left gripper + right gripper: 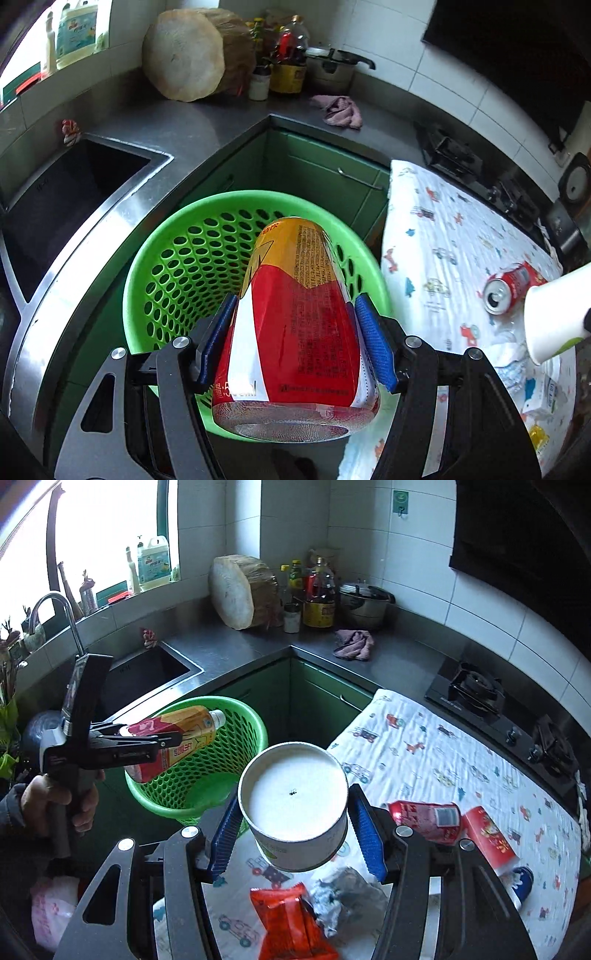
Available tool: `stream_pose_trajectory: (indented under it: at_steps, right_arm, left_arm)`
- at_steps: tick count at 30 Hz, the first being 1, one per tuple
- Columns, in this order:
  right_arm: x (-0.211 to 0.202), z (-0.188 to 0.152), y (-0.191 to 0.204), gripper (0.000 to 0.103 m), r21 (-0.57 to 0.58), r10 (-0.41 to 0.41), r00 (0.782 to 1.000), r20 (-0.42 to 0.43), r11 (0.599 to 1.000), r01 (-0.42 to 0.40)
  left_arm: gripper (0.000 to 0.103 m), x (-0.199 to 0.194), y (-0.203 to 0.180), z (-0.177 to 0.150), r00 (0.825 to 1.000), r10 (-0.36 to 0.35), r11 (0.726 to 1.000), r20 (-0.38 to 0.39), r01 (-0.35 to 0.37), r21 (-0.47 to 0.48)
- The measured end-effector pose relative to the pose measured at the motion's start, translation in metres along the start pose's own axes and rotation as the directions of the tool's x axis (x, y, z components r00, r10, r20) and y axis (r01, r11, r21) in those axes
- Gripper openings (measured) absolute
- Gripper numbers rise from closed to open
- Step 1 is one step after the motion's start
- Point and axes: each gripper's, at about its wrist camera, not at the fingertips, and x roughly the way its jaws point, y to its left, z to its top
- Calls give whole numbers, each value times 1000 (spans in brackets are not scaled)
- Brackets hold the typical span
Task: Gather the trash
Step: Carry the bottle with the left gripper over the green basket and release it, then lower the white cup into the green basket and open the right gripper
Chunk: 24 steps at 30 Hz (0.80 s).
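My left gripper (295, 301) is shut on a red and yellow plastic bottle (299, 314), gripping its lower body with the cap end pointing away. The bottle hangs over the mouth of a green perforated basket (192, 251) that stands on the floor by the counter. The right wrist view shows this bottle (184, 731) held sideways above the basket (221, 760) rim by the left gripper (162, 742). My right gripper (295, 797) is shut on a white paper cup (295, 819), open end facing away, just right of the basket. The cup (554, 314) also shows in the left wrist view.
A patterned cloth (443, 760) covers the table and carries a red can (424, 818), a red carton (487, 834), an orange wrapper (288, 919) and crumpled foil (343, 897). The sink (147, 672) lies left, the stove (498, 709) right. A person's hand (48, 797) holds the left gripper.
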Motion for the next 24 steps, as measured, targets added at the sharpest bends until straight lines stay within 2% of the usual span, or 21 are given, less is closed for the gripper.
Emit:
stream_pose_trajectory:
  at_steps: [7,12,20,24]
  right_arm:
    - [53,20,31,55,-30,45,997,-65,998,-47]
    - [83,25,37,55,-39,62,992,-106,997,-67]
    - [114,32,49,55,-48,87,986,-144,994,-94]
    - [128,37,58,55,-47,106,983,-153,992,-115]
  left_arm:
    - [64,64,29,-5,991,27,999,-133,-33,-37]
    - [65,87,41,-12,984,20,997,-179,-32,-65]
    - [65,93,56,-14,984,7,995,-177,-25,-98]
    - [67,83,62,-17,989,-4,993,-149,-14,-113]
